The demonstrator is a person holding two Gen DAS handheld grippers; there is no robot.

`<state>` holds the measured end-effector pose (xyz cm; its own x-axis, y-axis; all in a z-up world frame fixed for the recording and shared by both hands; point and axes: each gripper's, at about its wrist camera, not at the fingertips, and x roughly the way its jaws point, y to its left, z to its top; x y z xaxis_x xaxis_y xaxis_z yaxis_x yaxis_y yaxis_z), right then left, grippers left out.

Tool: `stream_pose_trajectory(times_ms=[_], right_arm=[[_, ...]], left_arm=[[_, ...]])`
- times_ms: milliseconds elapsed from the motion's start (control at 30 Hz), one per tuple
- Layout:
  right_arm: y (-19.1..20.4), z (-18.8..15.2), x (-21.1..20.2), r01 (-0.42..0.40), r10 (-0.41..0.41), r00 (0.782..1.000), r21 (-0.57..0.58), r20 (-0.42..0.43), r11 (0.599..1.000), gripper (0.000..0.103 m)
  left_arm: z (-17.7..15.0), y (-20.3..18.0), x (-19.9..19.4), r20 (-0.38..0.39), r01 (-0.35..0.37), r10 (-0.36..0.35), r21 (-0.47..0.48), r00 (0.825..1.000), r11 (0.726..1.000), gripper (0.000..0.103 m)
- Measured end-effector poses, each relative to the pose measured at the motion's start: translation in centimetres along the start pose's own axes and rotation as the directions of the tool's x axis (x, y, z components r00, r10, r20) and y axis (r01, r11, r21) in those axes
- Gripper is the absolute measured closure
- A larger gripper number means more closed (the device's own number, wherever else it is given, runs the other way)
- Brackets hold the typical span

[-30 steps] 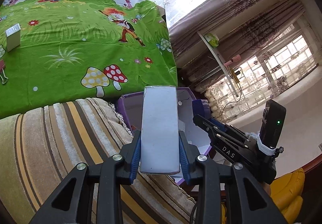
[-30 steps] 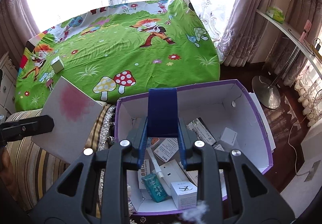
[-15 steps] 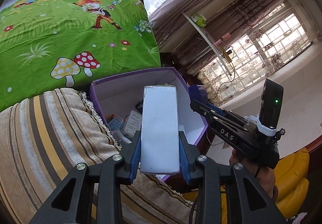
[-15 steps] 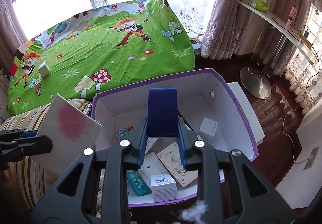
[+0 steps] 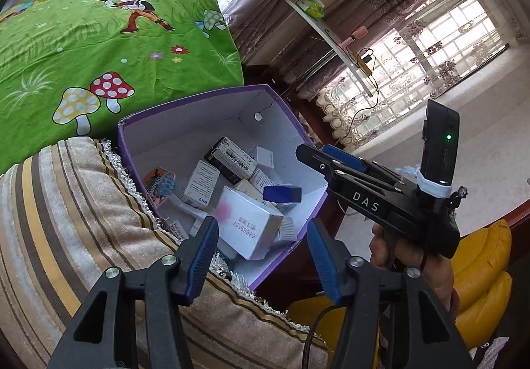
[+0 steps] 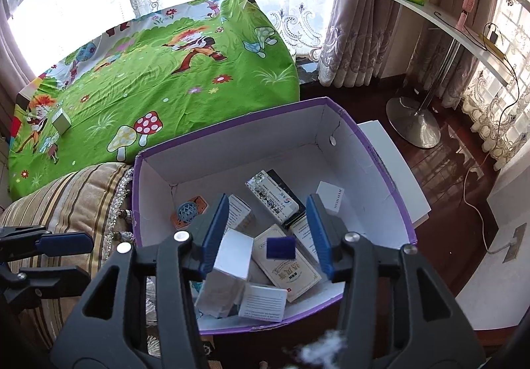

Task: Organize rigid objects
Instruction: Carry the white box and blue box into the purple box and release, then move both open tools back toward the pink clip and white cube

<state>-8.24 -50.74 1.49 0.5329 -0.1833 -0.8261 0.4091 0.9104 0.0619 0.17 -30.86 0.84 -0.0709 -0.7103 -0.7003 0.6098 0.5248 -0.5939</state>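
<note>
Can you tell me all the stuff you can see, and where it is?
storage box: one, purple outside, white inside, beside the striped cushion.
small cartons: several, mostly white, piled in the storage box.
white carton: one, pink blotch, atop the pile.
blue box: one, dark blue, over the pile.
bedsheet: one, green cartoon print, behind the storage box.
grey box: one, lying on the bedsheet.
striped cushion: one, beige and brown.
left gripper: black, blue pads, jaws opening, empty.
right gripper: same, jaws opening, empty.
</note>
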Motion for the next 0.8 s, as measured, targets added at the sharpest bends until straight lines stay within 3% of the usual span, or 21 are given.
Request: stream_pose_trajectory(times_ms=[300,533,667,800], right_arm=[[1.6,0.1,0.3,-0.035,0.035,0.999,-0.029,-0.003,0.999,0.042],[2.7,0.2,0.5,-0.054,0.054,0.998,-0.049,-0.01,0.997,0.037],[3.3,0.3,0.7,-0.063,0.062,0.998,-0.057,-0.016,0.996,0.036],[4.1,0.4,0.8,-0.077,0.075,0.997,-0.078,-0.023,0.994,0.036]], left_arm=[[0.7,4.2,-3.9,0.089,-0.051,0.06,-0.109,0.994,0.993,0.046],[0.5,9.2,-8.1,0.153,-0.129,0.16,-0.194,0.975,0.973,0.046],[0.3,12.7,-10.8,0.173,-0.184,0.236,-0.269,0.956,0.945,0.046],[0.2,16.8,-13.5,0.168,-0.259,0.346,-0.396,0.923,0.881,0.046]])
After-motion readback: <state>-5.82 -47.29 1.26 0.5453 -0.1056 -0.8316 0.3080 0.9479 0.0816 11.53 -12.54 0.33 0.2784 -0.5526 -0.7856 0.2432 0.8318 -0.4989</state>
